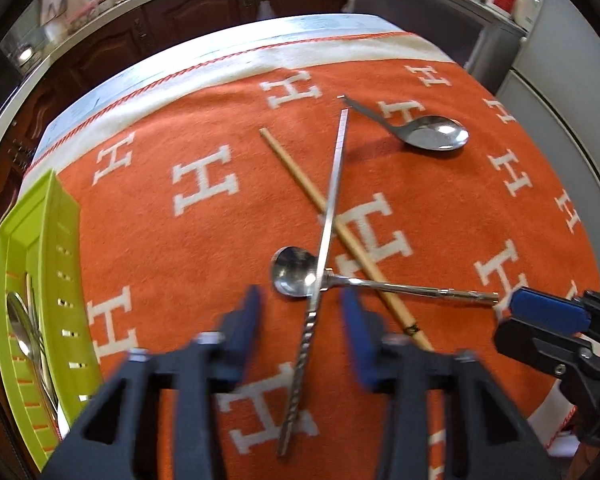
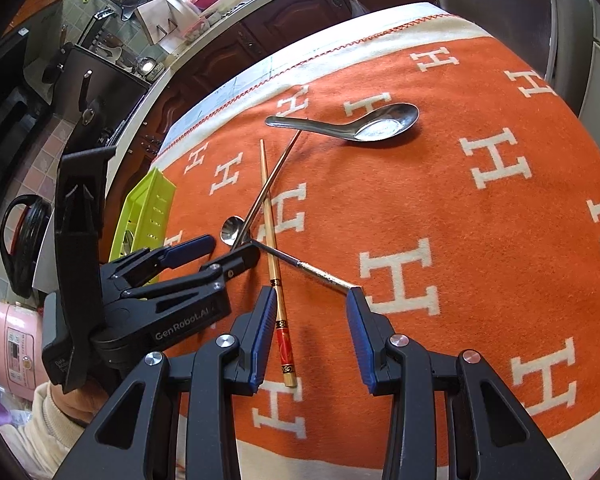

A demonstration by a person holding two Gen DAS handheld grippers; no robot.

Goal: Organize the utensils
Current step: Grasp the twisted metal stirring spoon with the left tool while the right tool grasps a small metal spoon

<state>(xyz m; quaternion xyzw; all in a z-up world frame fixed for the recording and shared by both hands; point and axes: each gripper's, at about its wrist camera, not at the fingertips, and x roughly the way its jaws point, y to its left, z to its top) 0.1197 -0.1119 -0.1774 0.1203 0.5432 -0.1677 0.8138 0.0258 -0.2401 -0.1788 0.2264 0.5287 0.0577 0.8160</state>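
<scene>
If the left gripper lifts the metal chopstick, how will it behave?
The metal chopstick looks stiff and polished, so probably slippery. It lies across the small spoon and wooden chopstick, so lifting may disturb them.

Only real branding I can read is "GenRobot.AI" in white on the black body of the left gripper (image 2: 212, 254), seen from my right wrist cam. There's a smaller white label lower on it, too tiny to read. The orange blanket (image 2: 440, 184) is covered in big white "H" letters. The pink cooker (image 2: 14, 344) has a panel, unreadable.
</scene>
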